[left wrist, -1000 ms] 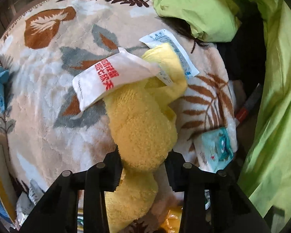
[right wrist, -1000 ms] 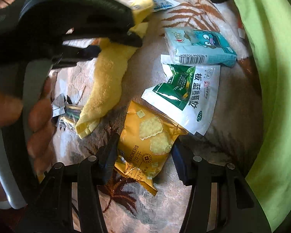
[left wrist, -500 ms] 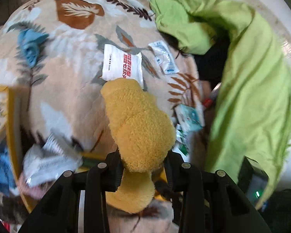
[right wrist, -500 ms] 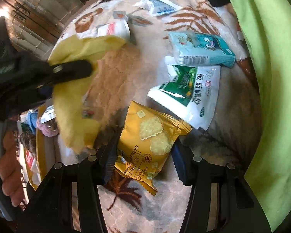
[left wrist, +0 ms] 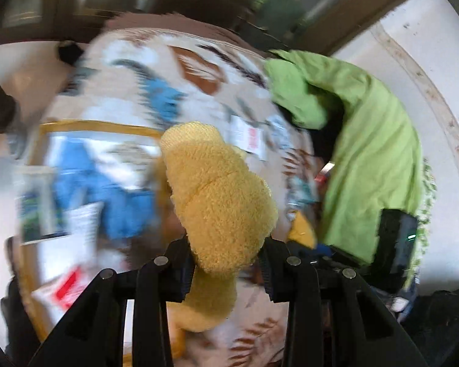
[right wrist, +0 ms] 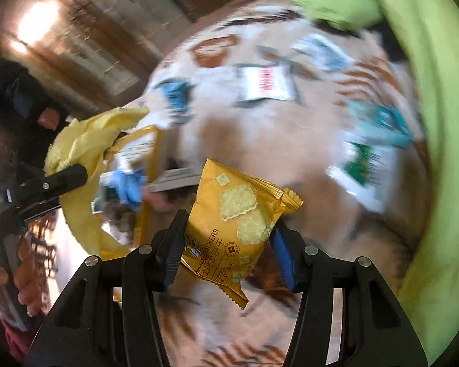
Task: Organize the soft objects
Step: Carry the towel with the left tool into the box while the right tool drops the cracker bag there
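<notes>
Your left gripper (left wrist: 226, 263) pinches a fuzzy yellow towel (left wrist: 217, 202) that blocks its view; your right gripper (right wrist: 226, 241) clamps a golden cracker packet (right wrist: 238, 217). Both hang above the leaf-print blanket (right wrist: 290, 140). Only the right view shows a yellow-rimmed box (right wrist: 151, 165) under the towel; beyond lie packets and green cloth (left wrist: 373, 153).

Yellow towel (left wrist: 220, 202): thick terry cloth, nubby looped pile, matt. Cracker packet (right wrist: 238, 223): glossy gold plastic film, crinkled, serrated sealed edges, catching highlights. Left gripper (left wrist: 226, 263) and right gripper (right wrist: 226, 244): matt black moulded plastic with small bright metal screw heads (the right one has a blue pad on one finger). Blanket (right wrist: 290, 140): plush fleece, soft matt nap, leaf print. Green cloth (left wrist: 373, 165): thin woven fabric, smooth, creased, matt. White sachet (right wrist: 267, 84): smooth, faint sheen; blurred.
</notes>
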`<state>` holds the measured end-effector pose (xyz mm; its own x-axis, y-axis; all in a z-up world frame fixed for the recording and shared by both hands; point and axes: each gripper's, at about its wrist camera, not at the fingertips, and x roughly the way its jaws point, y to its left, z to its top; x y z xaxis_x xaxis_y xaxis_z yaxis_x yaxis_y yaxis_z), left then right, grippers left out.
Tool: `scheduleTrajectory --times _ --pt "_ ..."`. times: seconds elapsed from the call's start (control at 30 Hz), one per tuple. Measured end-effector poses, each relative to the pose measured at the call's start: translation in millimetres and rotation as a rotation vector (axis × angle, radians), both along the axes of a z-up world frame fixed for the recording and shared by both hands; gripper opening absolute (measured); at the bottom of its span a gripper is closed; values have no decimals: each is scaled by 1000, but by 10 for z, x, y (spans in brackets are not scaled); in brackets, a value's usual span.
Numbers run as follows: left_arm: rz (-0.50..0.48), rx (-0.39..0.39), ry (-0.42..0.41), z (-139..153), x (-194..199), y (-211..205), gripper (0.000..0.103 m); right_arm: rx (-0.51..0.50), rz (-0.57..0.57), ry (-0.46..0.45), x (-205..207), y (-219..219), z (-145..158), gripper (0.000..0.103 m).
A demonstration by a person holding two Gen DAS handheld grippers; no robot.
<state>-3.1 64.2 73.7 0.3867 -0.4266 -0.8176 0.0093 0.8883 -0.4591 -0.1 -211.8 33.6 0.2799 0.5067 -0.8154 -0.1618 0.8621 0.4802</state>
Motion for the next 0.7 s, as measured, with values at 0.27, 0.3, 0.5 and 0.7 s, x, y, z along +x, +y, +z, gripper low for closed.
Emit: scheduleTrajectory --times 0.27,0.3,0.5,0.7 --pt "137 151 50 -244 -254 550 36 54 215 -22 116 1129 128 52" --pt "146 161 52 -272 -263 587 36 51 234 -29 160 1271 126 52" --pt "218 213 113 -677 -272 831 37 29 311 -19 366 1910 -51 52" --pt "280 194 109 -898 -272 949 56 -34 362 20 399 2303 -404 54"
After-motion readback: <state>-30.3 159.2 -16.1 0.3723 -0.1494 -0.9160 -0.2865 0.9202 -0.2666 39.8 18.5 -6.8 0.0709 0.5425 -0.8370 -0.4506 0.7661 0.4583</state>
